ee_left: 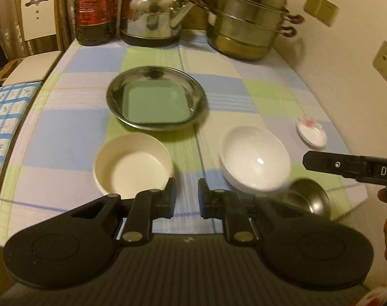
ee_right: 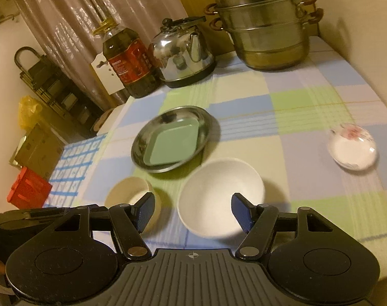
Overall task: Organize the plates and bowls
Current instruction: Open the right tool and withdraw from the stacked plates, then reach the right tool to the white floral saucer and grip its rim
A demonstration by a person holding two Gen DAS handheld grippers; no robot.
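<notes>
A steel plate (ee_left: 117,102) with a green square plate (ee_left: 156,104) inside it lies mid-table. Nearer stand a cream bowl (ee_left: 132,163) on the left and a white bowl (ee_left: 254,158) on the right. A small steel bowl (ee_left: 308,199) sits at the near edge, and a flowered dish (ee_left: 311,132) further right. My left gripper (ee_left: 187,196) hovers between the two bowls, nearly closed and empty. My right gripper (ee_right: 193,210) stands open above the white bowl (ee_right: 219,193), pads clear of it. The cream bowl (ee_right: 127,191) is partly hidden behind its left finger.
At the back of the checked tablecloth stand a stacked steel steamer (ee_left: 247,23), a kettle (ee_left: 152,17) and a dark oil bottle (ee_left: 96,10). A wall with sockets (ee_left: 386,61) runs along the right. A white chair (ee_left: 38,40) stands at the left.
</notes>
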